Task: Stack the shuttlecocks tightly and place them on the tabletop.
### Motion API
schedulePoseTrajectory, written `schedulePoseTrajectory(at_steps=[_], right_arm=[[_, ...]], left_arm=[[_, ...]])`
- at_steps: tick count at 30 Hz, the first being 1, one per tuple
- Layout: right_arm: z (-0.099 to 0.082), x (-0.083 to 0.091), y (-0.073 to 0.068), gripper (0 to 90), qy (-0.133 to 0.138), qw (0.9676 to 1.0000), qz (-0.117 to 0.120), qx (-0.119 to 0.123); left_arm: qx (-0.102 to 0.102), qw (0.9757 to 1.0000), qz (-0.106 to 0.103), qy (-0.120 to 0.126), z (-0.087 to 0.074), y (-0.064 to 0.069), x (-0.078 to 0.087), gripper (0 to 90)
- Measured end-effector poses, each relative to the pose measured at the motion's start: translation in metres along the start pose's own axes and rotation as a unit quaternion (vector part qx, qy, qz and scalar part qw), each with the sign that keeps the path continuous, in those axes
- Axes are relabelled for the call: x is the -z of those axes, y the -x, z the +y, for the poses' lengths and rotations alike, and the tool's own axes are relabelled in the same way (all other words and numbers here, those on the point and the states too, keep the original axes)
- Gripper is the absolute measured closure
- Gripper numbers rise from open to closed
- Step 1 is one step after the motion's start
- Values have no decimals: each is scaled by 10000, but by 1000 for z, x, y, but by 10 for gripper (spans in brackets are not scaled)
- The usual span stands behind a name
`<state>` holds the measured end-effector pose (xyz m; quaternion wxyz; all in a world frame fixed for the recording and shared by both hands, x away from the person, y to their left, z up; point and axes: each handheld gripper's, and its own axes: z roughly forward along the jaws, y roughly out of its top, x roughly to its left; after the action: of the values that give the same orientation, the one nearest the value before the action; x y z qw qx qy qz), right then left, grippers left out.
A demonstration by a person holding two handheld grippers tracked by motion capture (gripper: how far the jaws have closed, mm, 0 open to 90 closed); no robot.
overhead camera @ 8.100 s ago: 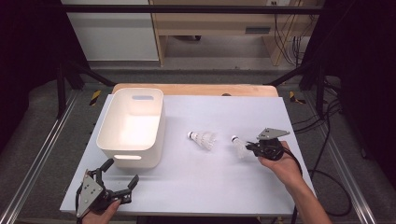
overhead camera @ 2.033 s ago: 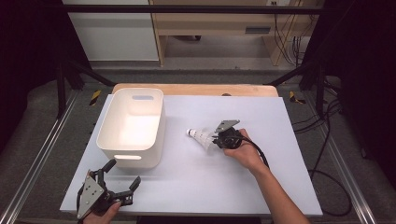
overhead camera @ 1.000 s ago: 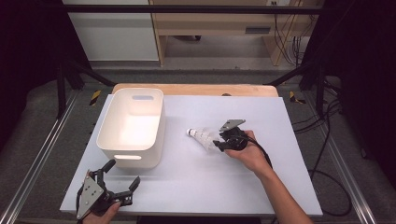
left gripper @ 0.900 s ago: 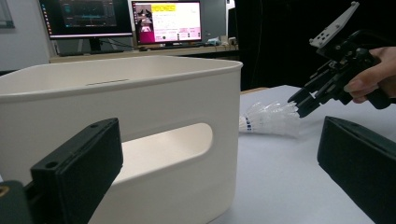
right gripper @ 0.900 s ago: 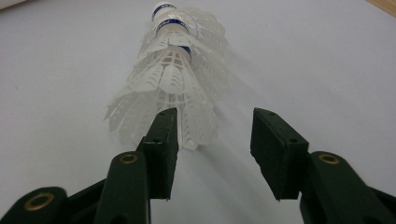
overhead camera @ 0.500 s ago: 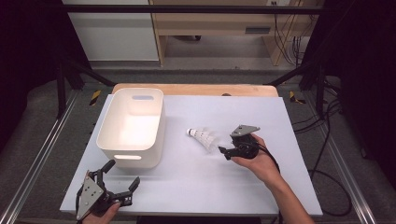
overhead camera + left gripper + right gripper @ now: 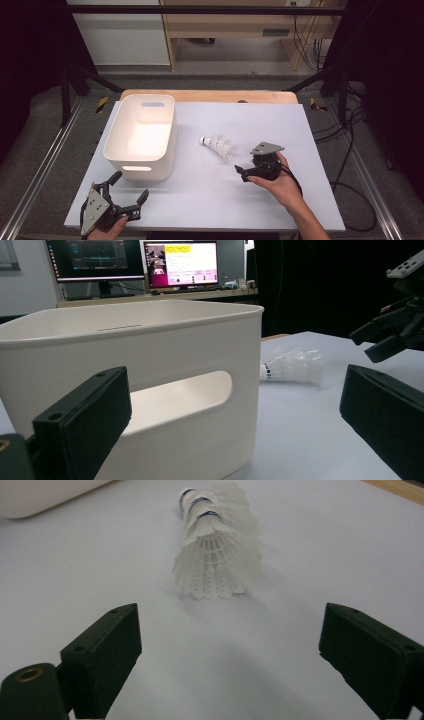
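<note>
High view puts the stack of nested shuttlecocks point(image 7: 218, 146) lying on its side on the white table sheet point(image 7: 300, 125), between the white plastic bin point(image 7: 141, 134) and the right gripper point(image 7: 243, 171), which sits just beside the feathered end without touching it. The step in hand looks like letting go and backing off; done well, the hand draws away along the stack's axis, keeping low and level so no jaw clips the skirts and rolls them. Right gripper view shows its jaws spread wide, having just been opening, with nothing between them. The left gripper point(image 7: 129, 199), near the bin's front wall, is likewise wide apart and empty.
</note>
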<state>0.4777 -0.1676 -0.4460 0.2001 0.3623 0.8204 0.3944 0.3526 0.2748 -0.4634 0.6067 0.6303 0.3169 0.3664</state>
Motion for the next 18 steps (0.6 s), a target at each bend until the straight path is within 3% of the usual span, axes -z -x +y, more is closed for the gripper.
schedulePoseTrajectory(at_steps=[5, 18], right_arm=[[0, 8, -10, 86, 75, 9999, 131, 24], [-4, 17, -39, 102, 117, 9997, 186, 97]], left_arm=[[0, 10000, -1, 4, 0, 0, 0, 3], [1, 10000, 5, 13, 0, 0, 0, 3]])
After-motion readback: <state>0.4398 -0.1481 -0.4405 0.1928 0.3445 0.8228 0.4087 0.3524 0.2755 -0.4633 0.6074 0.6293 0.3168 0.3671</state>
